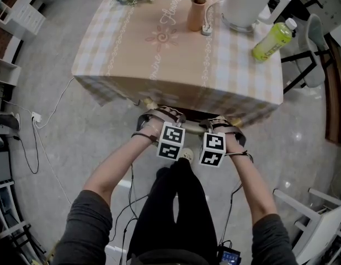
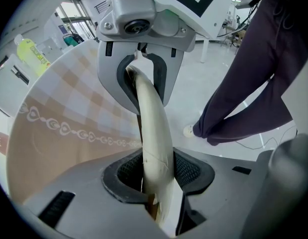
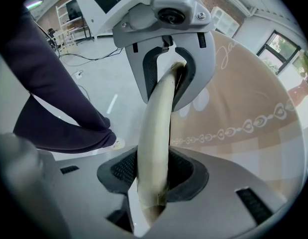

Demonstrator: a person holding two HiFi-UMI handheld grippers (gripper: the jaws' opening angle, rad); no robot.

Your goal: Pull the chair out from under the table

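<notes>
Left gripper and right gripper each clamp the chair's top rail. The chair is tucked under the table's near edge. Risks: an uneven pull slips the rail from the pads, the chair back snags the hanging cloth and tips the vase or bottle, or the chair bumps the legs close behind.

The tablecloth is matt cloth. The chair rail wears smooth cream paint, and the floor is polished, faintly glossy.

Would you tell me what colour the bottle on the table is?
The bottle is yellow-green, clearest in the head view.
</notes>
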